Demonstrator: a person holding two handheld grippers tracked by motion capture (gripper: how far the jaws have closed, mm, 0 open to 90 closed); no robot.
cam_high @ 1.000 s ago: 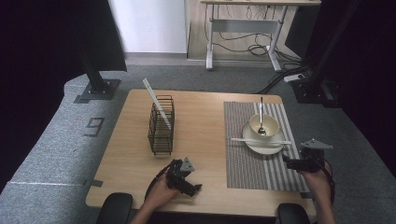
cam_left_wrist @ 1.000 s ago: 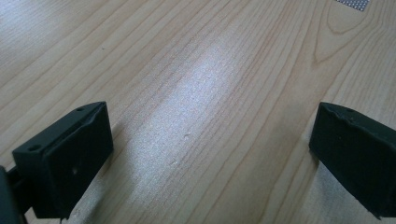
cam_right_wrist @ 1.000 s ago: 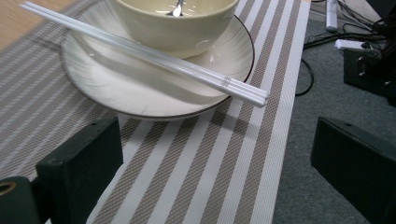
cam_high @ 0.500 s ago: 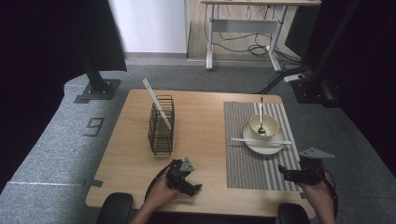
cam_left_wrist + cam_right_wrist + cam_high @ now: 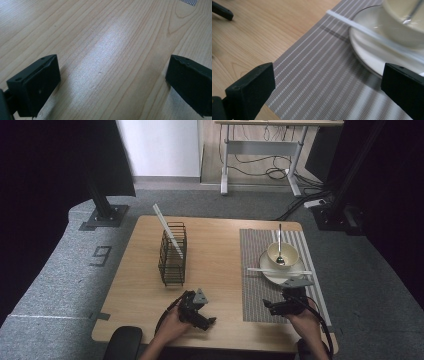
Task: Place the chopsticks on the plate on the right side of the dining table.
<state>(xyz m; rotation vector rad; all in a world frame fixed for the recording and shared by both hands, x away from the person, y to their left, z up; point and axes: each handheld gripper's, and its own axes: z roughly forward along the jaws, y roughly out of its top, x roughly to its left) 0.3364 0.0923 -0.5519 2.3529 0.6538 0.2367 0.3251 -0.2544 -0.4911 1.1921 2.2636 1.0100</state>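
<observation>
Chopstick (image 5: 372,33) lies across the plate (image 5: 367,53) just beyond the right gripper (image 5: 328,91), whose jaws gape wide; left gripper (image 5: 112,82) gapes too.

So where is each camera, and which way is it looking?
High view: sits above the person's side, looks forward and down on the table; shows both forearms, the left gripper and right gripper.
Left gripper view: rides the left gripper, looks along its open jaws at bare wood.
Right gripper view: rides the right gripper, looks along its open jaws at the striped placemat, plate and white chopstick.
Shared: the high and right gripper views both show the placemat, plate and chopstick.
</observation>
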